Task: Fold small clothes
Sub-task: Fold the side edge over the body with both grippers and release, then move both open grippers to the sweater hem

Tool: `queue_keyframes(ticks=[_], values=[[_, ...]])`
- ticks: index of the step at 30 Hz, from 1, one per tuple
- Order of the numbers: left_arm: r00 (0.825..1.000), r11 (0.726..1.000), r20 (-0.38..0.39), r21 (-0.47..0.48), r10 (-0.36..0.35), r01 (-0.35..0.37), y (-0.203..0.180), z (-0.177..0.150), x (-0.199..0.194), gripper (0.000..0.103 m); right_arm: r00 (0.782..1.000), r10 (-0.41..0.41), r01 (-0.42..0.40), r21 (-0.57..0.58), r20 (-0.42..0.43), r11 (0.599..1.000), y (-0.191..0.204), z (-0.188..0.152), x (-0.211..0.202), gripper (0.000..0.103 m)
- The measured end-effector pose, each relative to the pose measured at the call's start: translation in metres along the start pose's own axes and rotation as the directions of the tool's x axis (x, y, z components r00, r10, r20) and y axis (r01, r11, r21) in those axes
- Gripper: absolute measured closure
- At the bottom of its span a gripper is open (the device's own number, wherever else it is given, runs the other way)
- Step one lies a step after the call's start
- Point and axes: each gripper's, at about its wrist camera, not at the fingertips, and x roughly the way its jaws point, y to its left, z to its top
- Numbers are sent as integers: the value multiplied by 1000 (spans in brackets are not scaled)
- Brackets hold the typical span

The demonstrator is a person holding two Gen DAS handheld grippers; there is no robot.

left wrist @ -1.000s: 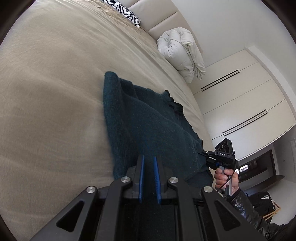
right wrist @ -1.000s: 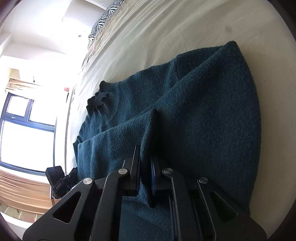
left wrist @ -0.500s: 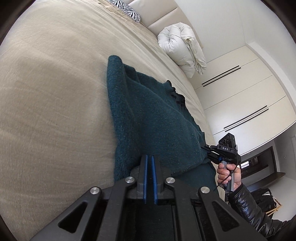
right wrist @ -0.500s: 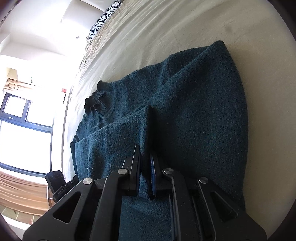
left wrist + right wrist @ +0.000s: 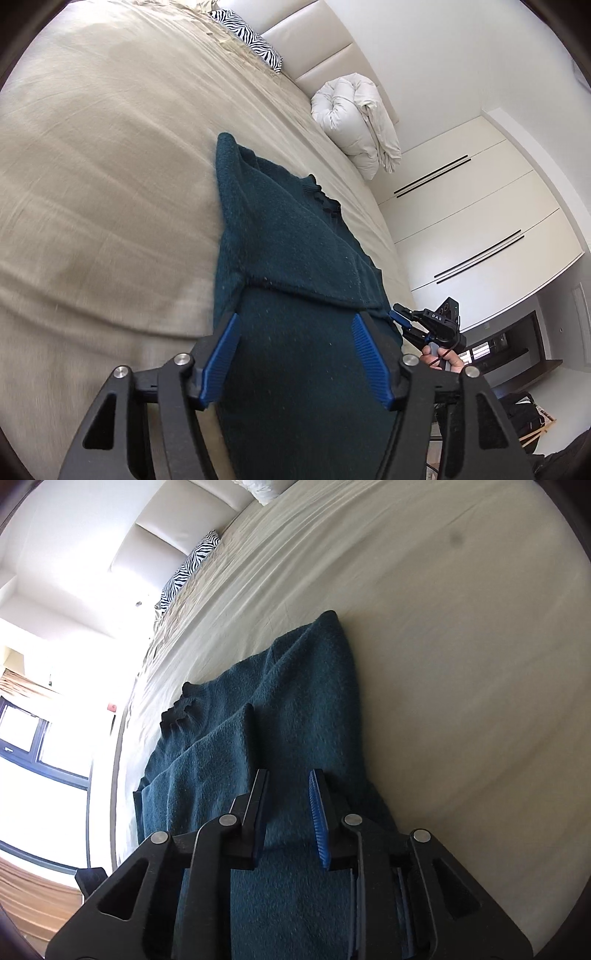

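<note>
The dark teal sweater [image 5: 288,251] lies on the beige bed [image 5: 110,184], running up from its near edge, a layer folded across its middle. The left gripper [image 5: 295,354] hovers above it, jaws spread wide, holding nothing. The right gripper [image 5: 286,812] also gapes open over the knit, gripping nothing.

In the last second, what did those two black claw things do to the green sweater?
Both let go. The left gripper and the right gripper had their jaws pinched shut on the sweater; now both jaws stand open, and the folded-over part lies flat on the rest. The sweater stays in the same spot on the bed, with the zebra pillow unmoved.
</note>
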Motion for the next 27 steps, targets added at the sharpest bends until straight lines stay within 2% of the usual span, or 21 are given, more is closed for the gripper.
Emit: queue_keyframes(ticks=[4, 6, 9, 10, 11, 13, 16, 19, 27], values=[[1000, 1000, -1, -26, 9, -10, -10, -38, -22, 34, 1000, 10, -9, -25, 23, 1000, -2, -34, -34, 82], [1000, 1000, -3, -29, 9, -9, -17, -58, -32, 28, 999, 19, -18, -31, 26, 999, -3, -55, -49, 82], [998, 998, -24, -17, 59, -60, -27, -87, -42, 22, 998, 52, -49, -64, 45, 997, -3, -86, -76, 80], [998, 998, -28, -23, 58, -59, -28, -97, -46, 21, 997, 58, -54, -74, 53, 996, -4, -97, -85, 70], [998, 998, -35, -35, 53, -54, -29, -106, -49, 21, 996, 56, -51, -77, 66, 996, -4, -107, -93, 50], [997, 997, -51, -46, 65, -68, -32, -121, -52, 21, 991, 61, -52, -77, 118, 996, -7, -126, -113, 33], [992, 992, -57, -45, 111, -114, -34, -140, -61, 21, 988, 83, -72, -90, 130, 993, -15, -149, -137, 33], [990, 990, -51, -51, 130, -133, -38, -155, -72, 21, 992, 63, -54, -86, 108, 995, -28, -166, -154, 33], [979, 980, -92, -63, 182, -188, -36, -174, -87, 22, 995, 55, -50, -63, 79, 997, -54, -193, -180, 33]])
